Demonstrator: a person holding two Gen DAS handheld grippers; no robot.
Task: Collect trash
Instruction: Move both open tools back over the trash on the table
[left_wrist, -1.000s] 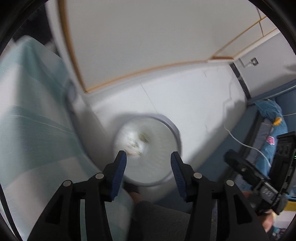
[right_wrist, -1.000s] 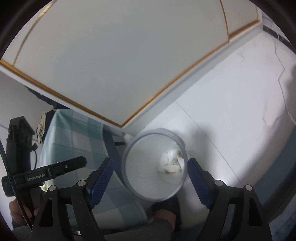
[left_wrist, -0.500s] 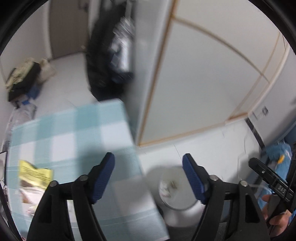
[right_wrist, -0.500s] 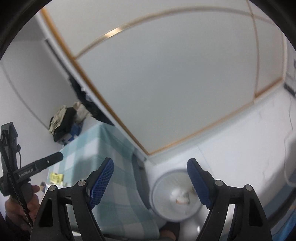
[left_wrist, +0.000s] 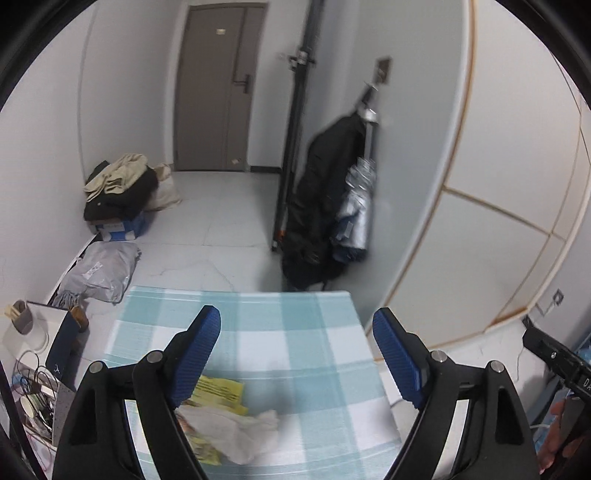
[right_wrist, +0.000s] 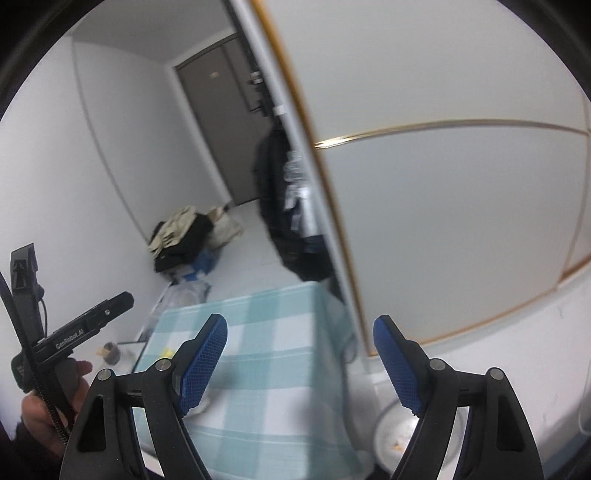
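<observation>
A table under a teal and white checked cloth (left_wrist: 295, 306) fills the lower left wrist view. On its near part lie a yellow wrapper (left_wrist: 221, 391) and a crumpled white tissue (left_wrist: 240, 432), just below my left gripper (left_wrist: 297, 317). That gripper hovers above the cloth, its jaws opening with nothing between them. My right gripper (right_wrist: 300, 325) hangs open and empty over the same table (right_wrist: 266, 369). The round white bin (right_wrist: 391, 435), with scraps inside, sits on the floor at the lower right, partly behind the right finger.
A dark coat (left_wrist: 325, 199) hangs on the wall past the table's far edge. A clothes pile (left_wrist: 118, 192), a grey parcel bag (left_wrist: 99, 269) and a door (left_wrist: 218, 85) lie beyond. A cluttered shelf (left_wrist: 37, 350) stands left; white sliding panels (right_wrist: 443, 184) stand right.
Both views have swung up from the bin to the table and the room. The left jaws have widened. The bin has slid from the middle to the lower right of the right view.
</observation>
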